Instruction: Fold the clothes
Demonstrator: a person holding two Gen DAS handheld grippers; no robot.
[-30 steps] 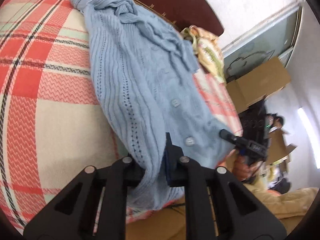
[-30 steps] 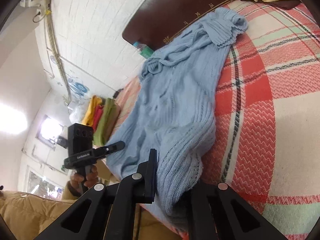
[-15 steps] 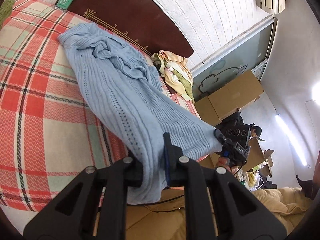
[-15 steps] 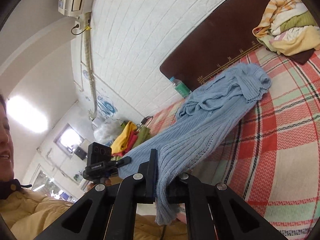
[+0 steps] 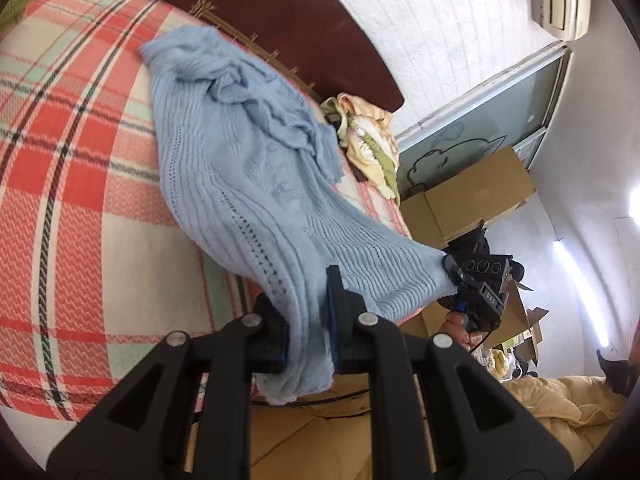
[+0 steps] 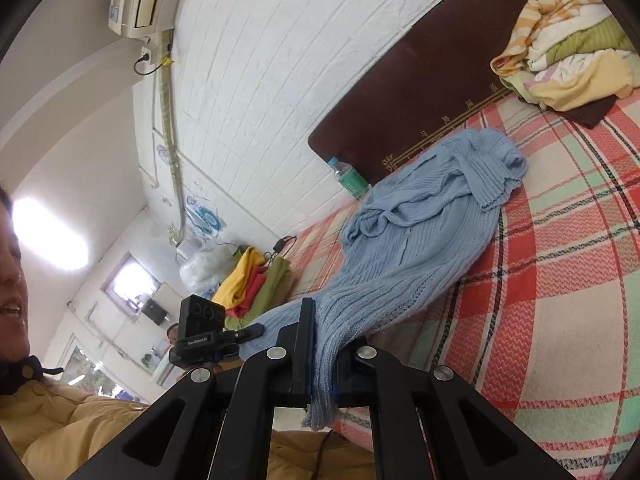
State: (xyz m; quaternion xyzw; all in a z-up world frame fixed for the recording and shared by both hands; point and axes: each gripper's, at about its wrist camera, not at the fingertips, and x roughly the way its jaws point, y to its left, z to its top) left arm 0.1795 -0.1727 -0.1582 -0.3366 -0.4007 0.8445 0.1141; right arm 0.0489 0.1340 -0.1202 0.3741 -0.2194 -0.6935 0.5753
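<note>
A light blue knit cardigan lies stretched along the red plaid bed cover, its far end bunched near the dark headboard. My left gripper is shut on one near corner of its hem, which hangs below the pads. In the right wrist view the same cardigan runs from the headboard toward me, and my right gripper is shut on the other near corner. The hem between both grippers is lifted off the bed. Each gripper shows in the other's view: the right gripper, the left gripper.
A pile of yellow and green clothes sits by the headboard at the right. Another stack of yellow, red and green clothes lies at the bed's far left. A green-labelled bottle stands by the headboard. Cardboard boxes stand beside the bed.
Both grippers have risen and pulled back with the hem, lifting the cardigan's near end off the bed and stretching it longer. More of the wall and headboard is now in view.
</note>
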